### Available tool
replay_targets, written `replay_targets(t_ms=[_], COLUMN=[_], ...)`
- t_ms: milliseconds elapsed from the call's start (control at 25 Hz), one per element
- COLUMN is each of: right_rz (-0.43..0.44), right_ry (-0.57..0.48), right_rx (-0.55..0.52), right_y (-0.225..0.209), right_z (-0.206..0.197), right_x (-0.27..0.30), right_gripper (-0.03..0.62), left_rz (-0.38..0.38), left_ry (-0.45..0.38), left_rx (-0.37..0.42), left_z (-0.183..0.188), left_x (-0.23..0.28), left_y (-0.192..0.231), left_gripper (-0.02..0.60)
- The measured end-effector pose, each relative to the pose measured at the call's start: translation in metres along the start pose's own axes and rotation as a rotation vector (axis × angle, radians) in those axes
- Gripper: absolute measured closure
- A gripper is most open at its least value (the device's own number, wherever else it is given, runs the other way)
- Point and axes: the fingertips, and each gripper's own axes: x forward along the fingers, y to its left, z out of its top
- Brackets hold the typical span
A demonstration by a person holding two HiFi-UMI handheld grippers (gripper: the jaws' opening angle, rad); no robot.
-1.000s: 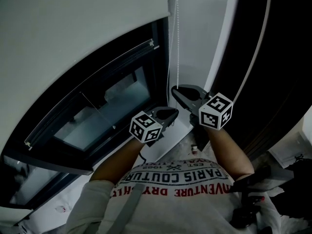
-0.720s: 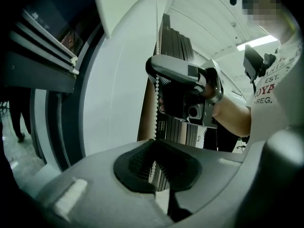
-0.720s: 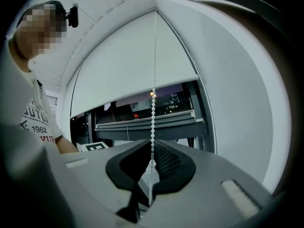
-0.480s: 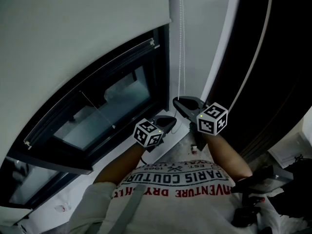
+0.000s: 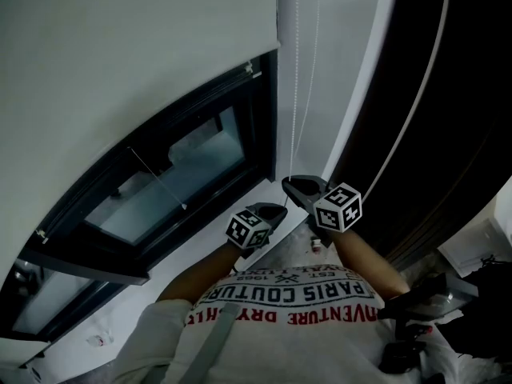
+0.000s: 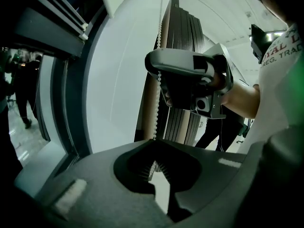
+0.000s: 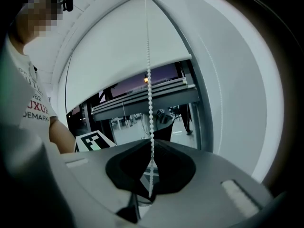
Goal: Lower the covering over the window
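AT THE WINDOW: A person in a white printed T-shirt stands close to a black-framed window, w/ a two-jaw gripper in each hand, both low in front of the chest. The white roller blind covers the upper part of the window. Its btm edge runs across the frame, w/ bare glass showing below. The bead chain hangs down the white wall strip just right of the frame, btwn the window and a tall dark panel.

The left gripper sits lower in the head view and to the left, its marker cube facing up. The left gripper view shows its jaws fully together, the chain running down from above and vanishing into the seam btwn them, so it is clamped on the chain.

The right gripper is just beside it, slightly higher, w/ its own marker cube turned toward the camera. The right gripper view shows these jaws drawn in on the chain too. The beads enter at the tips and pass thru the hollow behind them, w/ only a sliver of gap. The chain rises straight from those jaws to the top of that view, crossing the blind's lower edge.

From the left gripper view, the right gripper appears above, roughly level, its tips at the chain. The head view shows two strands, but which strand each tool grips can't be told.
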Motion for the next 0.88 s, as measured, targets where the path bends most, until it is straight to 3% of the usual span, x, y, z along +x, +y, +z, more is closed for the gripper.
replay_targets(t_ms=[240,520,640,760,880], right_rz=[-0.006,0.0,-0.011,-0.012,-0.011], right_ry=[0.122,0.126,0.114,0.109,0.103], right_rx=[0.053,0.082,0.096,0.102,0.113], right_y=[0.001,0.003,-0.001,-0.002,-0.003], right_z=[-0.061,-0.074,-0.073,-0.073,-0.073], right_x=[0.003,0.001,-0.001,0.0,-0.001], right_gripper=[0.574,0.574,0.574,0.574,0.574], left_rz=[0.011,0.006,0.049,0.081,0.078], left_ry=[0.125,0.094,0.062,-0.009,-0.144], left_rx=[-0.05,-0.072,-0.062,-0.08,-0.08], left_z=[-0.056,-0.069,-0.059,-0.035,0.028], left_x=[0.007,0.007,-0.001,-0.017,-0.039], left_y=[-0.006,-0.011,-0.003,0.01,0.018], left_gripper=[0.575,0.574,0.497,0.485,0.485])
